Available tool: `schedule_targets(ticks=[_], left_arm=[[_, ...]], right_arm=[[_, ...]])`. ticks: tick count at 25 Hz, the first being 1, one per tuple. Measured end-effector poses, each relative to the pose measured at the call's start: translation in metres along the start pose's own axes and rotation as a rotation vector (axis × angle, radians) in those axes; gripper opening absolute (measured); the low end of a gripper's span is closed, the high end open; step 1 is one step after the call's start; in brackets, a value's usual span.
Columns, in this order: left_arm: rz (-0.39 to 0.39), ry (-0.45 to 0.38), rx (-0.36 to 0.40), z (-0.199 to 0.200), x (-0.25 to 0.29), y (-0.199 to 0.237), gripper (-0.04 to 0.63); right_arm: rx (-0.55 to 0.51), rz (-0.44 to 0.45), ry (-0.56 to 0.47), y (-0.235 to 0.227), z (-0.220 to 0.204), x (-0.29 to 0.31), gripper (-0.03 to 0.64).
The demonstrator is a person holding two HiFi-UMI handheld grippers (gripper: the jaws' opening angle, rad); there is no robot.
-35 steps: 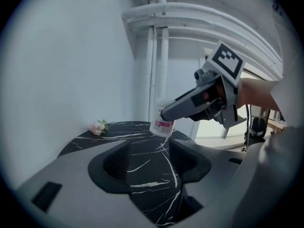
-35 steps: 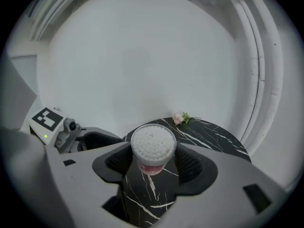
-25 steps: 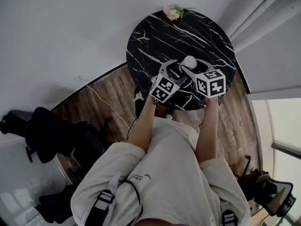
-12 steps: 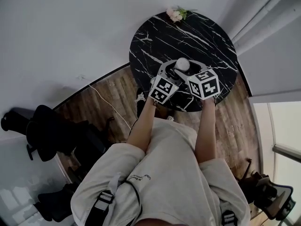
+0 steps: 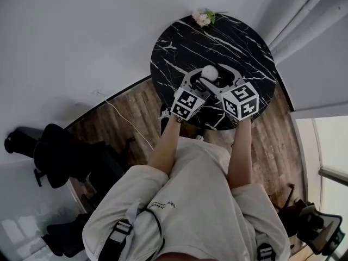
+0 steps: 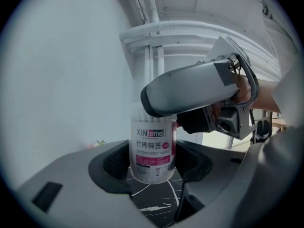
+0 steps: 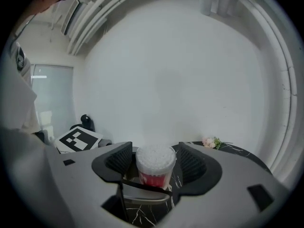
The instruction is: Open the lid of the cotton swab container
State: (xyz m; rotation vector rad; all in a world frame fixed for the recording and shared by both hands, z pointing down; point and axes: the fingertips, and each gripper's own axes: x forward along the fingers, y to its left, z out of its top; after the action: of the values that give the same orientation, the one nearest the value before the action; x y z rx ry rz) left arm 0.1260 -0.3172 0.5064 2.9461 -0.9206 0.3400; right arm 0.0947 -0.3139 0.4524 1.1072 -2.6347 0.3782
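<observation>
XINlemei bamboo cotton swabs container [image 6: 152, 148]

Soft, even daylight fills the room, brightest at the window [image 5: 326, 140] on the head view's right edge; that view looks flat and greyish, with only faint shadows. Both gripper views are fisheye circles with black corners (ceiling lines bow hard near the rim). The cotton swab container [image 6: 153, 144] label is sharp.

Bare tabletop [image 5: 239, 37] free beyond swab container [image 5: 210, 71] up to flowers [image 5: 202, 17] at far rim; near side blocked by left gripper [image 5: 204, 78] and right gripper [image 5: 216, 77], seemingly both around it.
</observation>
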Motion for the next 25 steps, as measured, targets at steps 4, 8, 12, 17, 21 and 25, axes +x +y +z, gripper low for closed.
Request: schedule_targets(ticks=[4, 8, 12, 17, 21, 25], left_arm=[[-0.019, -0.012, -0.007, 0.005, 0.002, -0.006, 0.27], [-0.029, -0.013, -0.003, 0.006, 0.004, -0.013, 0.27], [-0.028, 0.014, 0.0, 0.002, 0.004, -0.014, 0.27], [-0.028, -0.01, 0.002, 0.002, 0.003, -0.015, 0.27], [-0.024, -0.022, -0.004, 0.005, 0.001, -0.015, 0.27], [-0.016, -0.02, -0.003, 0.003, -0.002, -0.015, 0.27]], right_arm=[[-0.01, -0.033, -0.04, -0.007, 0.004, -0.005, 0.302], [-0.006, -0.032, -0.045, -0.008, 0.003, -0.009, 0.302], [-0.017, -0.031, -0.022, -0.008, -0.001, -0.008, 0.302], [-0.024, -0.032, -0.044, -0.005, -0.001, -0.008, 0.301], [-0.042, -0.038, -0.063, -0.002, 0.001, -0.009, 0.298], [-0.035, -0.024, -0.056, 0.001, -0.001, -0.007, 0.298]])
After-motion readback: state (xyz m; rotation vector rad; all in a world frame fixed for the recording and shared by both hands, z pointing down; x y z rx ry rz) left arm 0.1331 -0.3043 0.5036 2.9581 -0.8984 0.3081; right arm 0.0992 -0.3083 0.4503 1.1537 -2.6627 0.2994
